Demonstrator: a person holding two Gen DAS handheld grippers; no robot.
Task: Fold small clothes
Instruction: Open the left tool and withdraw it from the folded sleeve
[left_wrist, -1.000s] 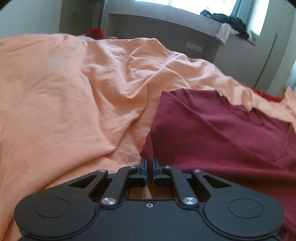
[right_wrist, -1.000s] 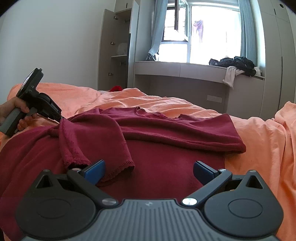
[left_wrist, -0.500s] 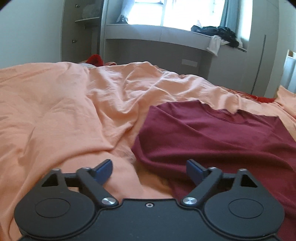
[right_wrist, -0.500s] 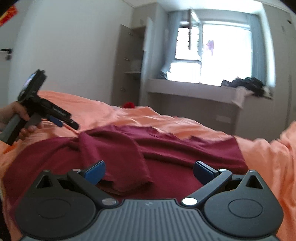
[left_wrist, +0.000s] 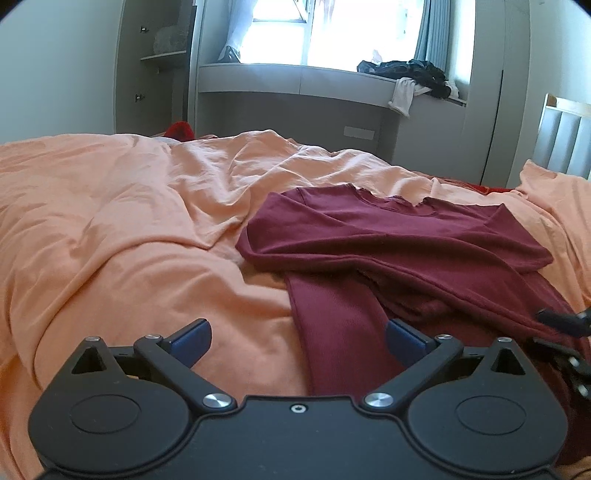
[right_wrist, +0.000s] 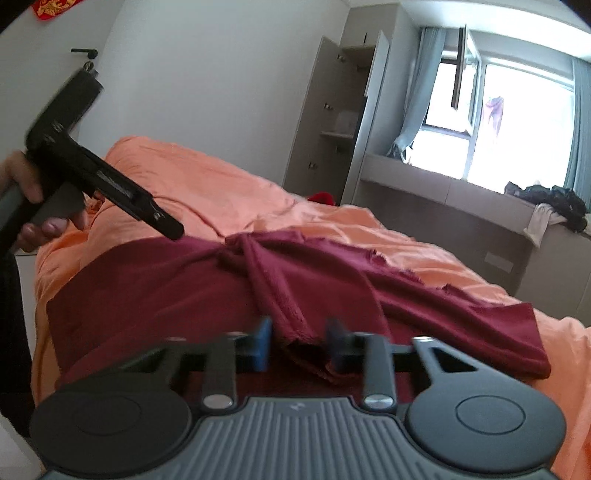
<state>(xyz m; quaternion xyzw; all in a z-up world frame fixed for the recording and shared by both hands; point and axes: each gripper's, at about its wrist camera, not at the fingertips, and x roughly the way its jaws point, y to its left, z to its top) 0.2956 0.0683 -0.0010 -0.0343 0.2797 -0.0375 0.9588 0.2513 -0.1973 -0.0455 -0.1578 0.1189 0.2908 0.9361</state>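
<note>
Left wrist view first: my left gripper (left_wrist: 297, 341) hangs with its jaws spread wide and nothing between them, low over the orange duvet (left_wrist: 122, 236) at about 6 o'clock in the frame. The maroon shirt (left_wrist: 399, 236) lies flat on the duvet from the centre out to 3 o'clock, neckline toward the window at 12, with one long sleeve (left_wrist: 336, 325) running straight down toward my open jaws. In the right wrist view, the left gripper (right_wrist: 168, 225) shows at 9 o'clock, held in a hand (right_wrist: 31, 206) above the shirt's near edge, touching no cloth as far as I can tell. My right gripper (right_wrist: 297, 345) sits at 6 o'clock with its jaws partly closed, straddling the frayed cuff end of the sleeve (right_wrist: 280, 295); the frame is blurred, so I cannot tell whether the pads already pinch the fabric. I judge the step to be securing that cuff to lay the sleeve across the body. To do it well, I want a bite on the cuff alone, not the layer beneath, then a low carry that keeps the sleeve taut. A loose grip would let it slip and bunch.
</note>
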